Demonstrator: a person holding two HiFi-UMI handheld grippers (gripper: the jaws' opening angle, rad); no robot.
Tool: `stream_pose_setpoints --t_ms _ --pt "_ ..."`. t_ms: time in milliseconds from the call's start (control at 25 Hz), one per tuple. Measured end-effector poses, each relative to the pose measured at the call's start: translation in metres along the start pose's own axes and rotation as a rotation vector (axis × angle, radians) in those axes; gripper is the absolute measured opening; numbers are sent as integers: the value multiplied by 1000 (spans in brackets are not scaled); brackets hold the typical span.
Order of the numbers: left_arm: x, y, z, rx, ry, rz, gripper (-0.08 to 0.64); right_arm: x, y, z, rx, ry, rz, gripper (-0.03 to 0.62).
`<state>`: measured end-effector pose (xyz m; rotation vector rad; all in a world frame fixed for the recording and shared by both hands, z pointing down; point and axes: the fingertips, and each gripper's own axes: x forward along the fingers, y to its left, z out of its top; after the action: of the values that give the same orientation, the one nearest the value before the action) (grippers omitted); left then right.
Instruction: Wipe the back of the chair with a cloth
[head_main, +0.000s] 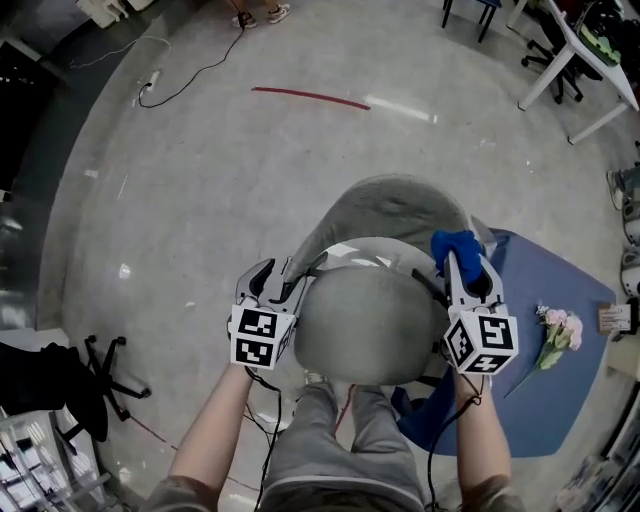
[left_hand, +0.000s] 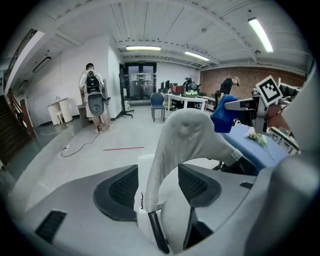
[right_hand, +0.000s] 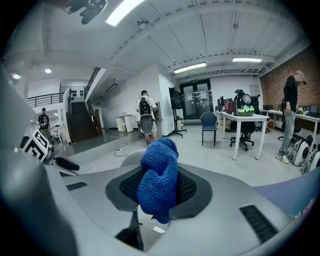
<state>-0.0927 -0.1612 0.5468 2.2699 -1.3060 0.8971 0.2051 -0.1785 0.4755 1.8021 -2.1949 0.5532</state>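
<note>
The grey chair (head_main: 365, 325) stands right below me, its rounded back between my two grippers and a curved grey band (head_main: 400, 200) arching beyond it. My left gripper (head_main: 283, 272) is at the chair's left edge. In the left gripper view that band (left_hand: 185, 132) runs down between the pads, and the gripper (left_hand: 157, 187) is closed on its lower end. At the chair's right edge, my right gripper (head_main: 460, 262) is shut on a bunched blue cloth (head_main: 455, 245). The cloth (right_hand: 159, 175) fills the gap between the jaws of that gripper (right_hand: 159, 192).
A blue table (head_main: 545, 400) with a pink flower sprig (head_main: 558, 335) stands close on the right. A black chair base (head_main: 100, 375) is at the left. A red strip (head_main: 310, 97) and a cable (head_main: 190, 75) lie on the floor ahead. A person (left_hand: 94, 95) stands far off.
</note>
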Motion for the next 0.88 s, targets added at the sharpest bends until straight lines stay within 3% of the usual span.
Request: stream_pose_setpoints --t_ms 320,720,880 --pt "57 6 -59 4 97 -24 276 29 -14 -29 -12 -3 -37 118" --pt "93 16 -111 5 204 -36 276 49 -32 -40 -19 -27 -157 118" --pt "100 17 -121 -51 256 -65 249 64 -33 -38 -30 -43 -188 120"
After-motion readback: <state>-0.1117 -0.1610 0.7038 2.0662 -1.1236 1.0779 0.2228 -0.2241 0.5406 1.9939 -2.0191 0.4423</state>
